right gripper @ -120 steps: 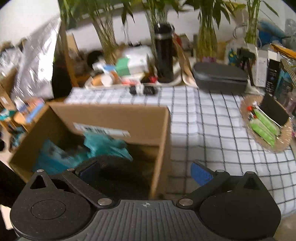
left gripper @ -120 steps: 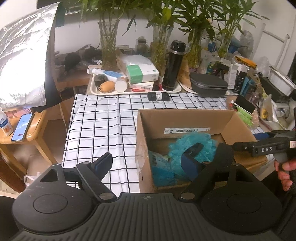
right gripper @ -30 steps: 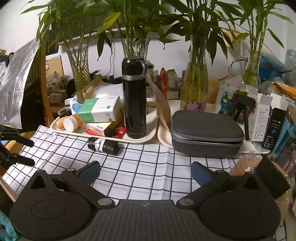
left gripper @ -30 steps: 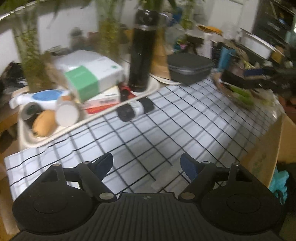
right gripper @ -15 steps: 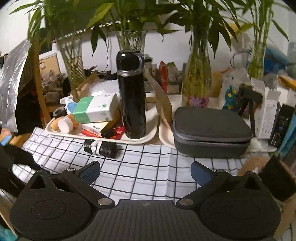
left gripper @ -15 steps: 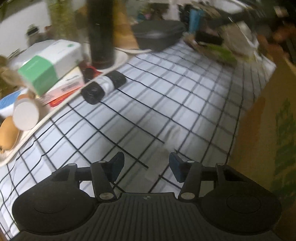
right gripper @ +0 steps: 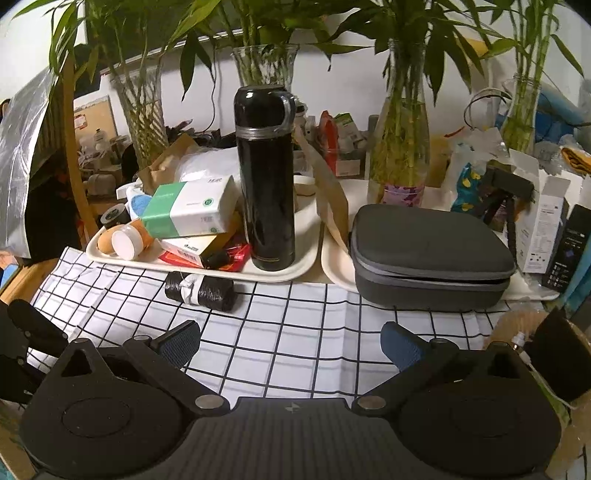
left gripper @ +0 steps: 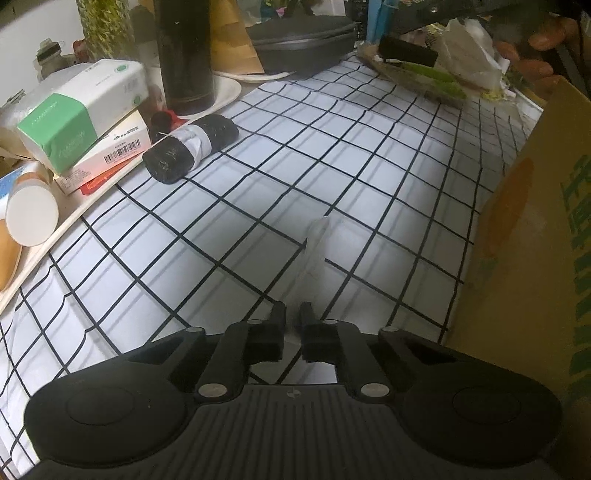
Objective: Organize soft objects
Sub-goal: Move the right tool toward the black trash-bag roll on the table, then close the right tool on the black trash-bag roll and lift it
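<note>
A limp, see-through plastic strip [left gripper: 318, 251] lies on the black-and-white checked tablecloth [left gripper: 369, 155], and its near end runs in between the fingers of my left gripper [left gripper: 293, 312]. The jaws are closing on it and stand almost together, low over the cloth and pointing steeply down. The brown cardboard box [left gripper: 535, 240] stands close by on the right of that gripper. My right gripper [right gripper: 288, 336] is open above the cloth [right gripper: 295, 332] with nothing between its blue pads [right gripper: 400, 345].
A black roll of bags [left gripper: 192, 147] [right gripper: 201, 288] lies by a cream tray [right gripper: 303, 266] holding a black flask [right gripper: 266, 177], a tissue pack [right gripper: 188, 210] and small boxes. A grey zip case [right gripper: 428, 251] sits right; plant vases stand behind. A hand [left gripper: 546, 33] shows far right.
My left gripper has sunk towards the cloth, rolled, and gone from wide open to nearly closed around the clear strip. The right gripper stays open and has drifted slightly.
</note>
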{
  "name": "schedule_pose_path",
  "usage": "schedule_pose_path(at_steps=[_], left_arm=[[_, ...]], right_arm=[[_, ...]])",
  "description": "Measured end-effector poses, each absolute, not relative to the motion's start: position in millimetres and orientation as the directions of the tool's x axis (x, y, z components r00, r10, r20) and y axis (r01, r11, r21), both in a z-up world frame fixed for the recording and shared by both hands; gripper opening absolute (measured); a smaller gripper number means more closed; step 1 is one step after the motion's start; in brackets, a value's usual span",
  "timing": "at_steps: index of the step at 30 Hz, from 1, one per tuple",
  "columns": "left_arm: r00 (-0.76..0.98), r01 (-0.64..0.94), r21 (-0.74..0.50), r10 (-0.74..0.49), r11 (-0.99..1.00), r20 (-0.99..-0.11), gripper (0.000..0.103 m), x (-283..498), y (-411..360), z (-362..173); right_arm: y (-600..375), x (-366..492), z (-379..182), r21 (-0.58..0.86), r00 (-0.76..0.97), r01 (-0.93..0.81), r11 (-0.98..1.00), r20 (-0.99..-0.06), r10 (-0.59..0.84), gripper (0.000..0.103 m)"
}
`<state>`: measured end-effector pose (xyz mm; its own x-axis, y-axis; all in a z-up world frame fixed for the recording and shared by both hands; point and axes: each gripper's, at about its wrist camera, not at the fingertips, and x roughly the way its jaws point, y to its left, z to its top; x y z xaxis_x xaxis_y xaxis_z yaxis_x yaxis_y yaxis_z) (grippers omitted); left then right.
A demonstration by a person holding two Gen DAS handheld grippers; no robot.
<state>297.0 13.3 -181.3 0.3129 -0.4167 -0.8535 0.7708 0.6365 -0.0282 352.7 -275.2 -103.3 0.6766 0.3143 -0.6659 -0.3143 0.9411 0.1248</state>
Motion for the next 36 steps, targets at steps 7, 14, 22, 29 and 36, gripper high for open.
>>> schedule_pose_path(at_steps=[7,14,22,29,36], left_arm=[[0.351,0.723,-0.025,-0.398,0.690,-0.848,0.002,301,23,-171],[0.437,0.647,-0.012,-0.383,0.762,-0.814,0.002,311,30,-146],[0.506,0.586,0.031,-0.336,0.810,-0.795,0.002,315,41,-134],[0.560,0.504,0.040,-0.292,0.863,-0.775,0.002,322,59,-123],[0.582,0.447,0.013,-0.280,0.894,-0.763,0.002,327,68,-119]], right_arm=[[-273,364,-110,0.117,0.660,-0.353,0.928,-0.672,0.336,0.103],[-258,376,-124,0.023,0.665,-0.459,0.888,-0.654,0.361,0.103],[-206,393,-154,-0.110,0.583,-0.700,0.706,-0.659,0.475,0.103],[-171,408,-165,-0.175,0.560,-0.771,0.612,-0.644,0.521,0.093],[-138,423,-181,-0.187,0.536,-0.800,0.570,-0.649,0.539,0.085]])
